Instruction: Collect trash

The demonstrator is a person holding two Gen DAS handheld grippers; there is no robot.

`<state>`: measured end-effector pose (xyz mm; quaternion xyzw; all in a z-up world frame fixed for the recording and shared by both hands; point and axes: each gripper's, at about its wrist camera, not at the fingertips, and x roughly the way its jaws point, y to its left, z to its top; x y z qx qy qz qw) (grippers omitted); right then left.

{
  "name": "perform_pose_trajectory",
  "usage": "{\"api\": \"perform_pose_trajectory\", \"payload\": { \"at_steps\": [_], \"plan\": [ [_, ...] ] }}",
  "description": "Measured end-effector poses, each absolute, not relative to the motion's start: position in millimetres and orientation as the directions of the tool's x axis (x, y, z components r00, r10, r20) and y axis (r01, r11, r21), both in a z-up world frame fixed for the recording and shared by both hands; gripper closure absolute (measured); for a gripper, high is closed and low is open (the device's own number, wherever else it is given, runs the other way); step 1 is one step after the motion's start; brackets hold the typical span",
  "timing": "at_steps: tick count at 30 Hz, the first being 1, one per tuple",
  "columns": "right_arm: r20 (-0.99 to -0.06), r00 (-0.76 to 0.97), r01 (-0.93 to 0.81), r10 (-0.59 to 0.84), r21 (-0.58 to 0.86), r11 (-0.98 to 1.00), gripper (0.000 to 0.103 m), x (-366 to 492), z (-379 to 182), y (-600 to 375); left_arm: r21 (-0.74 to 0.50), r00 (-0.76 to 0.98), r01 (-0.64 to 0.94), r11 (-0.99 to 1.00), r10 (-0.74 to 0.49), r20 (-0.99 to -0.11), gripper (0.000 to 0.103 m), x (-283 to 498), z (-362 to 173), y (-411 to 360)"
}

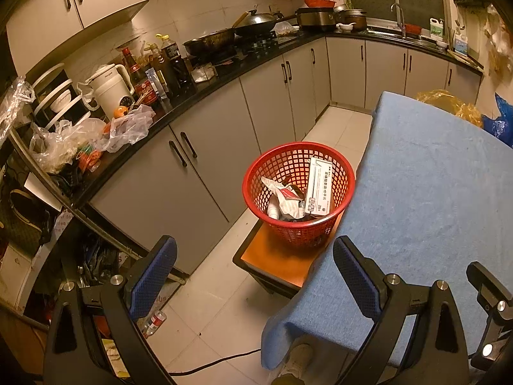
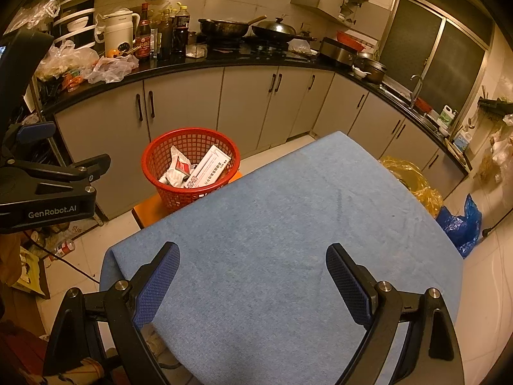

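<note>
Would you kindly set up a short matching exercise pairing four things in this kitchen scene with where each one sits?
Things:
1. red basket
2. long white box
3. white kettle
4. blue plastic bag

Places:
A. on the black countertop
B. on the floor beyond the blue-covered table
C. on the orange stool
D. inside the basket

Pairs: 1-C, 2-D, 3-A, 4-B
</note>
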<state>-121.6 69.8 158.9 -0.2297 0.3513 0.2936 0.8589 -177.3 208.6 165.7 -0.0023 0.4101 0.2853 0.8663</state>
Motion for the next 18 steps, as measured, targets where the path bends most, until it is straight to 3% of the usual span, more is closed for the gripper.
{"api": "perform_pose_trajectory", "payload": {
  "at_steps": [18],
  "plan": [
    [-0.751,0.566,-0.677,0.340,-0.187,0.712,0.008,-120.4,155.3,75.0,0.229,0.488,-0.493,0.839,0.485,-0.726,0.006,-178.9,160.6,210.7]
  ]
}}
